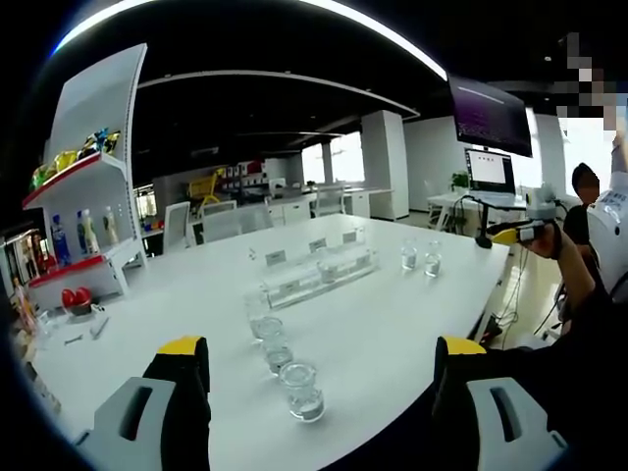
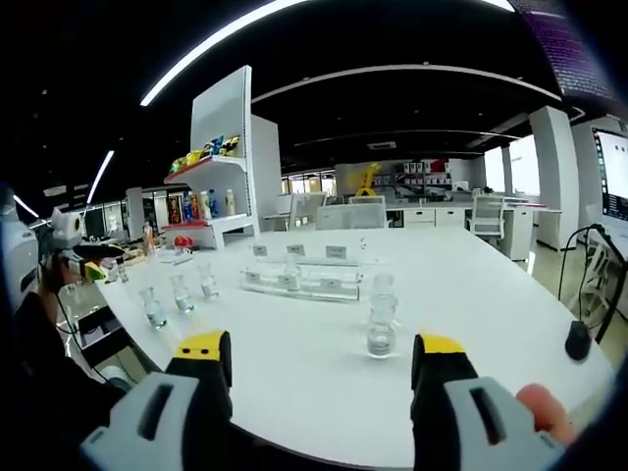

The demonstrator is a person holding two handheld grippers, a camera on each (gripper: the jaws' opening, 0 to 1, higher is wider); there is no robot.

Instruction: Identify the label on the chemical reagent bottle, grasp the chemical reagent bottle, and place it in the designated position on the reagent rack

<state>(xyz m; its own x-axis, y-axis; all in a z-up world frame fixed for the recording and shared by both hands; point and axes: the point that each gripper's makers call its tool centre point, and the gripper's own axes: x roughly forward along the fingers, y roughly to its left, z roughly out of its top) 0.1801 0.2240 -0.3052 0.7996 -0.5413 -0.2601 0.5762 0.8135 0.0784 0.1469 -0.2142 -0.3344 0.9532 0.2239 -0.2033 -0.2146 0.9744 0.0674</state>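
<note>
Left gripper view: left gripper (image 1: 321,351) low over the near edge of a white table (image 1: 392,334), yellow-tipped jaws spread wide, nothing between them. Just ahead, a row of three small clear bottles (image 1: 278,353), the nearest (image 1: 302,391) between the jaw tips in the picture but farther off, not touched. Beyond the row, a clear rack (image 1: 319,273) lying across the table with small label cards standing along it. Right of the rack, two more bottles (image 1: 420,257) side by side. At far right, the other gripper (image 1: 518,232) raised off the table edge at arm's length, its opening too small to judge here, with a person behind it. At far left, a white shelf unit (image 1: 83,196) with snacks and drinks. In the distance, two monitors (image 1: 489,132). Right gripper view: right gripper (image 2: 322,355) level above the opposite table edge, jaws wide apart and empty, a fingertip (image 2: 542,410) showing at lower right. Near ahead, two bottles (image 2: 382,326), one behind the other, standing upright. Farther, the rack (image 2: 299,285) mid-table. To its left, three bottles (image 2: 180,296) in a row. At far left, the other gripper (image 2: 88,267) held out beside the table. A dark round object (image 2: 578,340) near the right table edge.
</note>
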